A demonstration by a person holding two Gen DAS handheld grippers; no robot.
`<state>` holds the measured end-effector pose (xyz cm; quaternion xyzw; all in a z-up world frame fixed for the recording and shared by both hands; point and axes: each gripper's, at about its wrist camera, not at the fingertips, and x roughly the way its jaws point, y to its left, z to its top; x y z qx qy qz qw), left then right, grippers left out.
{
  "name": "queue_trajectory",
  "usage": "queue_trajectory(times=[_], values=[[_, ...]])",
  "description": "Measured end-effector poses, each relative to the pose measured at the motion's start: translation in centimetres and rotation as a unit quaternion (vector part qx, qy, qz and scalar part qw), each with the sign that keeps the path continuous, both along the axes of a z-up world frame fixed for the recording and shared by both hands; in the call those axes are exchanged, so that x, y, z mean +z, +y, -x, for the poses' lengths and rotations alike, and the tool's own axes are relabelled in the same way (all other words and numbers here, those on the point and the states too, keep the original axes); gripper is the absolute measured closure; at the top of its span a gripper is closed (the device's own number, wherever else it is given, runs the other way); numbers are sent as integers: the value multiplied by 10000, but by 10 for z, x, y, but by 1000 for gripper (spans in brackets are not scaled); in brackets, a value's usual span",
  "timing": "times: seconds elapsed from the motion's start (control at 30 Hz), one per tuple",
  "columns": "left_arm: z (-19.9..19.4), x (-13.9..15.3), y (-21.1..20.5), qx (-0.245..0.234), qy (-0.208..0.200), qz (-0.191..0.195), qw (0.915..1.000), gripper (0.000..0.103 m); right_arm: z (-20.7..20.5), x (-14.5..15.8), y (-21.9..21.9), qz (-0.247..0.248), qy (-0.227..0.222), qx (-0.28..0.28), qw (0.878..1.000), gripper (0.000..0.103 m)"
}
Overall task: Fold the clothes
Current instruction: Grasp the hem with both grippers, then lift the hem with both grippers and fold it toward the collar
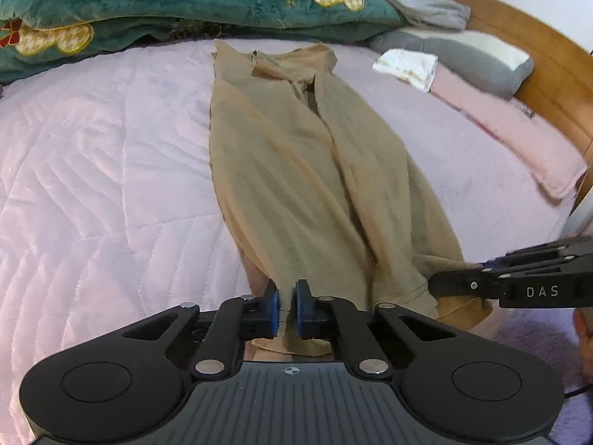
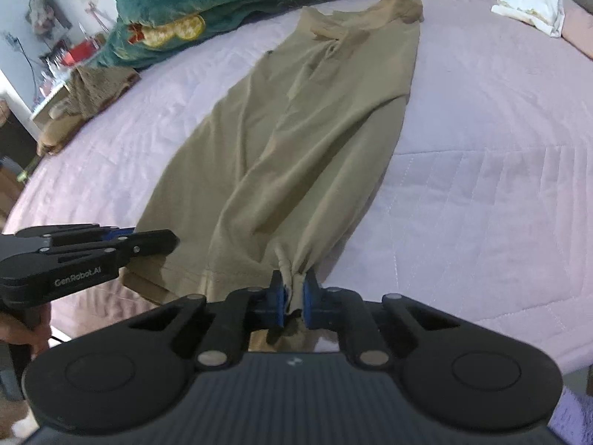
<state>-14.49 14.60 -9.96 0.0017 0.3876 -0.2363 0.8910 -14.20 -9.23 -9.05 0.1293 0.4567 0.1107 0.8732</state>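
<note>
A tan shirt point(image 1: 296, 170) lies lengthwise on the pink quilted bed, folded narrow, its collar at the far end. My left gripper point(image 1: 286, 309) is shut on the near hem at its left corner, with cloth pinched between the blue pads. In the right wrist view the same tan shirt point(image 2: 296, 141) runs away from me, and my right gripper point(image 2: 293, 296) is shut on a bunched bit of the hem at its right corner. Each gripper shows in the other's view: the right gripper point(image 1: 463, 283) from the right edge, the left gripper point(image 2: 148, 241) from the left edge.
A green blanket point(image 1: 166, 3) with gold bear shapes lies across the far side of the bed. A grey pillow point(image 1: 463, 55), a white cloth point(image 1: 407, 65) and a grey garment point(image 1: 430, 7) lie by the wooden headboard point(image 1: 548, 63). A brown garment point(image 2: 96, 89) sits at the bed's left edge.
</note>
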Motion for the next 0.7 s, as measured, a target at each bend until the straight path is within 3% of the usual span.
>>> queue_trajectory(times=[0.2, 0.4, 0.7], values=[[14, 7, 13, -80, 44, 174, 9998, 95, 17, -5, -10, -263, 382, 116, 9989, 96], [2, -1, 15, -75, 116, 186, 9997, 95, 14, -16, -14, -503, 545, -19, 9972, 96], [-13, -14, 6, 57, 280, 124, 9995, 87, 1, -24, -21, -1081, 526, -432, 9918, 81]])
